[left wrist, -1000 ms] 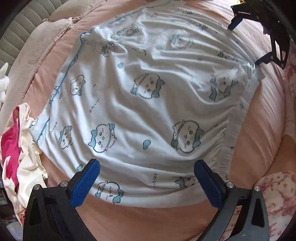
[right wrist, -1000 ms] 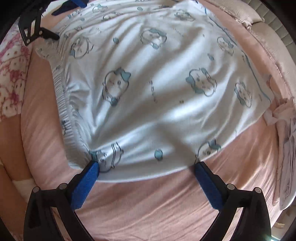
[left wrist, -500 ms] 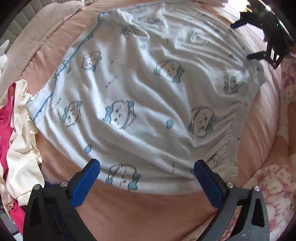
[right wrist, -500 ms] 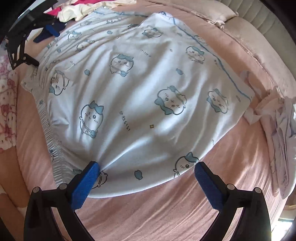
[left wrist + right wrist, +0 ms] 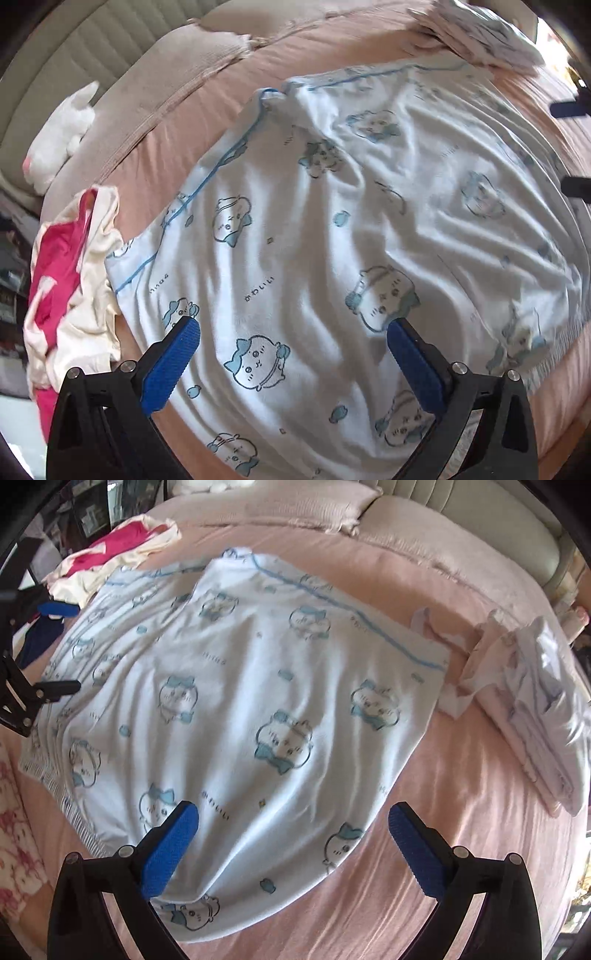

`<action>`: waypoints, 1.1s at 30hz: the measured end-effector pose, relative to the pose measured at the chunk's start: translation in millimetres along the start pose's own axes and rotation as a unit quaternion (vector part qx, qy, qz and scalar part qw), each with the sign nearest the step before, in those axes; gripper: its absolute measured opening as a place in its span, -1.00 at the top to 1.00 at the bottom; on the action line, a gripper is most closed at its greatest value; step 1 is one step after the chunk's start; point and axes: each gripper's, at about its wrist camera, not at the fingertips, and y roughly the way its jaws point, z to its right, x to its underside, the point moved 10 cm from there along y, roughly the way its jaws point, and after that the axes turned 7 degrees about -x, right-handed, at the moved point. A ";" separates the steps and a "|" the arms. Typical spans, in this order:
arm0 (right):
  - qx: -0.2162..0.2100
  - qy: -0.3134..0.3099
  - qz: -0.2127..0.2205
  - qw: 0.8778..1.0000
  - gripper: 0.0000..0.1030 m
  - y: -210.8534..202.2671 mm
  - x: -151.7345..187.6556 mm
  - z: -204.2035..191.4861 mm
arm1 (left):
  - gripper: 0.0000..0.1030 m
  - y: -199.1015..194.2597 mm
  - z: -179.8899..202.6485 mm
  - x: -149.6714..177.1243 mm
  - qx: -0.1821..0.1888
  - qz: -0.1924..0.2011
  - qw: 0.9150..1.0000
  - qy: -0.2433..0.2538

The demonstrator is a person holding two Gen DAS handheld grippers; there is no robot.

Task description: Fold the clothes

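A: Where is the garment?

B: The pale blue cartoon-print shorts (image 5: pixel 258 709) lie spread on the pink bed sheet (image 5: pixel 424 849), elastic waistband (image 5: pixel 55 790) toward the person's side and the blue-piped hems (image 5: pixel 369 627) toward the pillow (image 5: pixel 288 509). A pink-and-cream heap of clothes (image 5: pixel 70 280) sits beside one hem corner, and a folded white stack (image 5: pixel 546 709) lies beyond the other side.

A: What makes the next fold go well?

B: I'd say the cloth wants flattening first; it is rippled across the middle. Then each side should pinch a matching corner, waistband end and hem end on the same edge, and carry that edge over onto the opposite one so the halves line up.

A: And the tongs?

B: The left tongs (image 5: pixel 291 354) are spread wide, both blue pads hovering over the print near the waistband end, gripping nothing. Whether the pads brush the cloth I cannot tell. The right tongs (image 5: pixel 291 838) are equally wide apart, empty, one pad over the fabric's edge and the other over bare sheet.
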 end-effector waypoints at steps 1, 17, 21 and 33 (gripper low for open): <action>0.006 0.015 0.018 1.000 -1.00 -2.5 -7.1 -0.9 | -1.00 -0.4 -7.0 -2.7 0.018 -0.003 0.999 -0.040; 0.018 0.119 0.053 0.991 -1.00 -7.3 -16.0 -26.6 | -1.00 -58.1 -38.1 42.7 0.003 -0.007 0.967 -0.253; 0.042 0.159 0.091 0.982 -1.00 -47.4 2.1 -14.7 | -1.00 -98.7 -37.2 60.9 -0.013 0.023 0.966 -0.258; 0.041 0.122 0.076 0.989 -1.00 -35.6 20.0 -40.6 | -1.00 -23.3 -30.0 31.3 -0.002 -0.048 0.975 -0.219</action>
